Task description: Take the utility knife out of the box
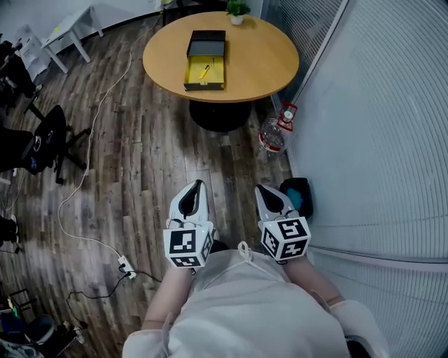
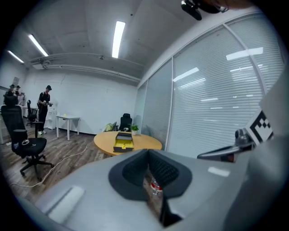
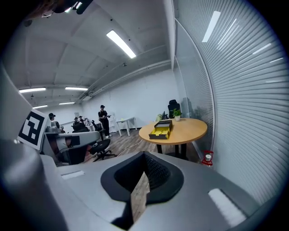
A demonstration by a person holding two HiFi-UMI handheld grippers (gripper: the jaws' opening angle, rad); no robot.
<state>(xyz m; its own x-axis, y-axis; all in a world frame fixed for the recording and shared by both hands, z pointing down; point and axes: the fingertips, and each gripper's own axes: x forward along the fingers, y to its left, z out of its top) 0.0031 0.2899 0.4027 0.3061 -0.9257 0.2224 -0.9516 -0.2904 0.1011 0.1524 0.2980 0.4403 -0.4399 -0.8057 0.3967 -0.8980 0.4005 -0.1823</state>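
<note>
I see a round wooden table (image 1: 266, 63) with a potted plant (image 1: 237, 10); a water bottle (image 1: 273, 134) stands near its base.

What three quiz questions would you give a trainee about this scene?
1. True or false: the utility knife lies inside the open box.
2. What else stands on the round table besides the box? A) a potted plant B) a kettle C) a laptop
3. Fill in: the left gripper and the right gripper hold nothing, and their jaws are ____.

Key: 1 true; 2 A; 3 shut.
</note>
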